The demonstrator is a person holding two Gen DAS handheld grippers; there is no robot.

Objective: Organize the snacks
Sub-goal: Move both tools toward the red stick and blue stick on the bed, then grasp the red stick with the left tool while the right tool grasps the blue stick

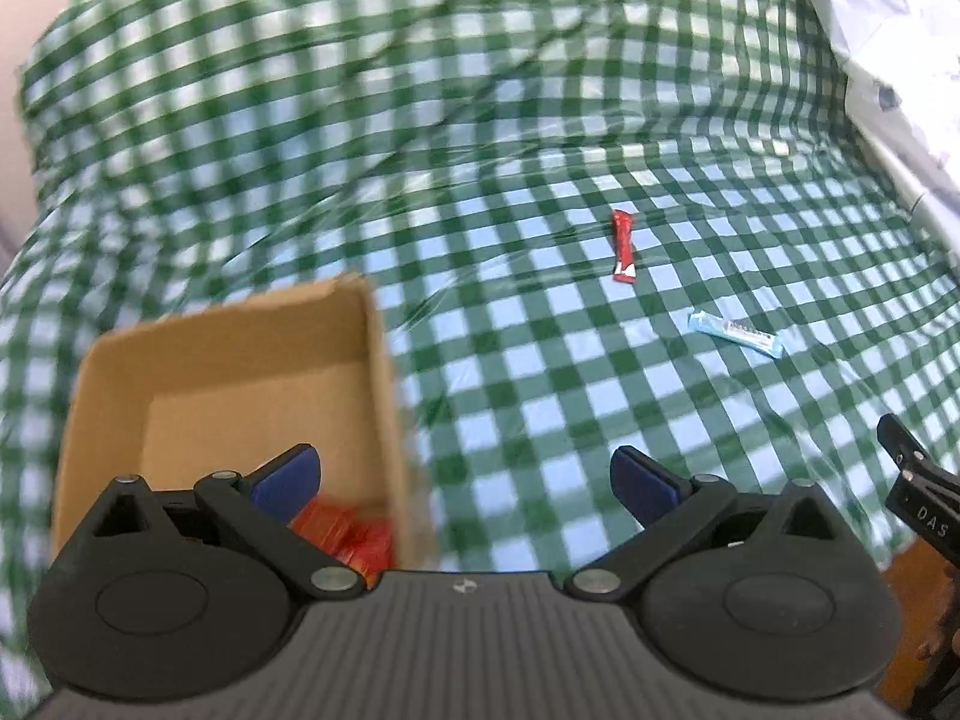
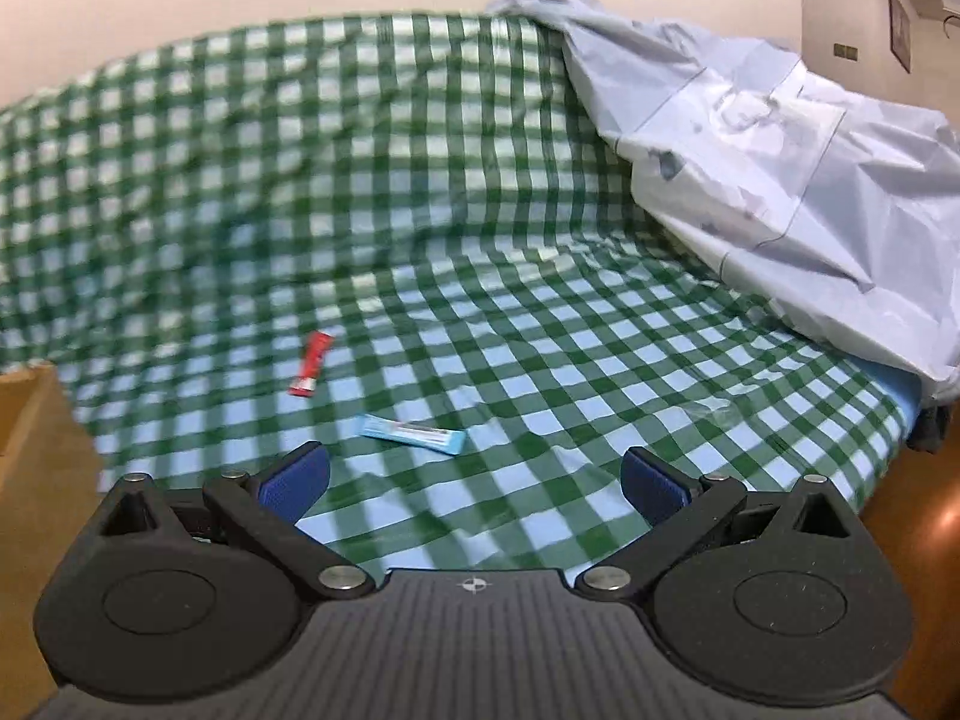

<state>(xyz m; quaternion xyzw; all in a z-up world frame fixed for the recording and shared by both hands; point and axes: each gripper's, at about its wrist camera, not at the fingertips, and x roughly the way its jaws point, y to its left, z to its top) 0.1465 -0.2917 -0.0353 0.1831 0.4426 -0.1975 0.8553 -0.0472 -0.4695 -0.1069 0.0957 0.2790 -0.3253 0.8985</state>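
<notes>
A red snack bar [image 1: 623, 245] [image 2: 311, 363] and a light blue snack bar [image 1: 735, 333] [image 2: 411, 434] lie apart on the green checked cloth. An open cardboard box [image 1: 228, 378] [image 2: 30, 450] stands at the left, with orange-red snack packs [image 1: 351, 537] in its near corner. My left gripper [image 1: 465, 480] is open with nothing between its fingers, its left finger over the box and its right finger over the cloth. My right gripper [image 2: 474, 480] is open and empty, just short of the blue bar. Its black edge [image 1: 918, 492] shows at the right of the left wrist view.
A crumpled white plastic sheet [image 2: 780, 180] [image 1: 888, 30] covers the far right of the table. The checked cloth [image 2: 420, 210] rises in folds at the back. A brown wooden edge [image 2: 912, 540] shows beyond the cloth at the right.
</notes>
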